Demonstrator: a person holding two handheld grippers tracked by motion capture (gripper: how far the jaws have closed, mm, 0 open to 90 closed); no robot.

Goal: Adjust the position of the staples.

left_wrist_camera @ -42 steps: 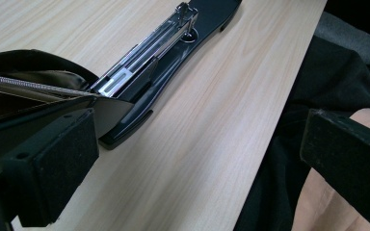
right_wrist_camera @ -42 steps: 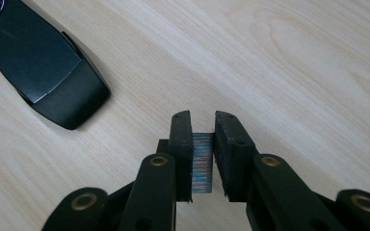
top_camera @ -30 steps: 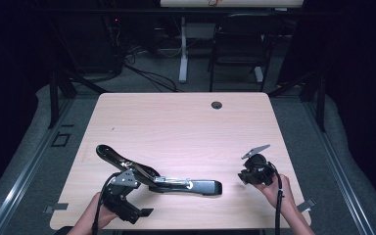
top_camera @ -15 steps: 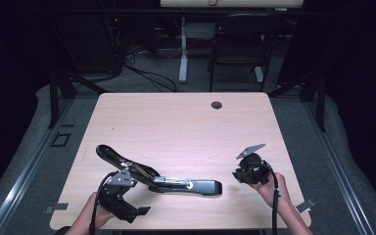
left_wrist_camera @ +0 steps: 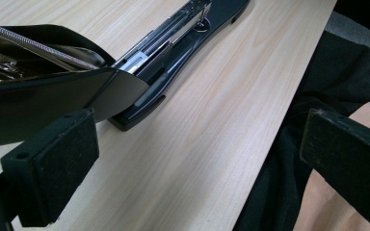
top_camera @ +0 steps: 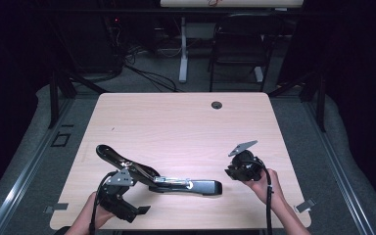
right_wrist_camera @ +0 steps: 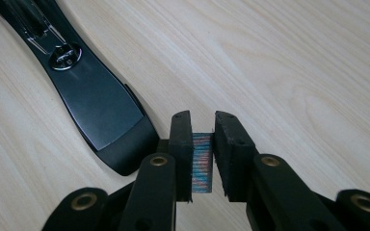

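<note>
The left tool [top_camera: 120, 193] sits low at the near bench edge in the person's left hand [top_camera: 90, 213], jaws spread wide. The right tool [top_camera: 242, 169], in the right hand [top_camera: 262, 181], has its jaws pinched nearly together.

- One long black stapler [top_camera: 156, 178], swung open, on the table
- One small block of multicoloured staples [right_wrist_camera: 202, 162]
- One pale wooden table [top_camera: 176, 122]
- Two black two-jaw grippers

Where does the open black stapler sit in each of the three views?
High view: stapler lies lower centre, between the grippers, arm raised toward the left.
Left gripper view: it runs from the left edge to top centre, beyond the wide-open jaws.
Right gripper view: its base end is upper left.
Shared landmark: the round silver fitting on the base.
</note>
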